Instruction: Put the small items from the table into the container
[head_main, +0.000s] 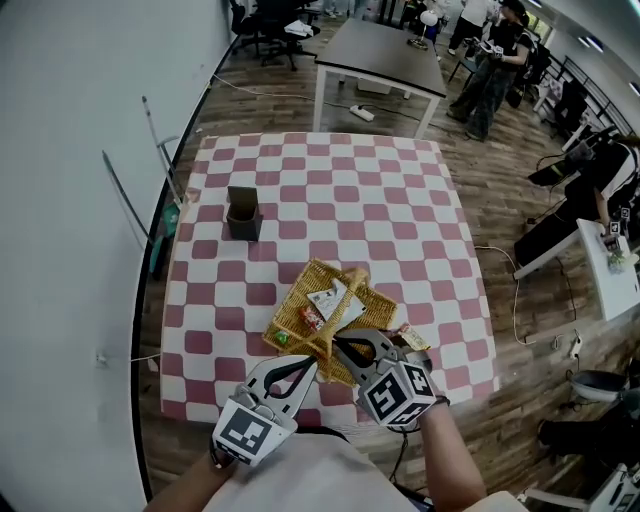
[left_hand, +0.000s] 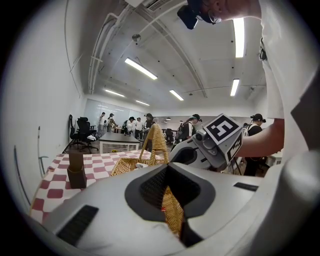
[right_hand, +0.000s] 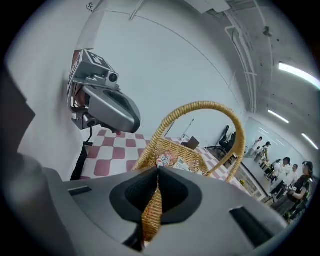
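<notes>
My left gripper (head_main: 308, 366) has its fingers clamped on the near rim of the woven yellow wicker basket (head_main: 288, 310). My right gripper (head_main: 345, 348) has its fingers closed on the same rim just beside it. The basket is at the near end of the red-and-white checked bench (head_main: 330, 190), with small snack packets (head_main: 330, 303) inside. One wrapped packet (head_main: 413, 338) lies on the bench just right of it.

Overhead view plus two close-ups, basket (head_main: 288, 318) common.
</notes>
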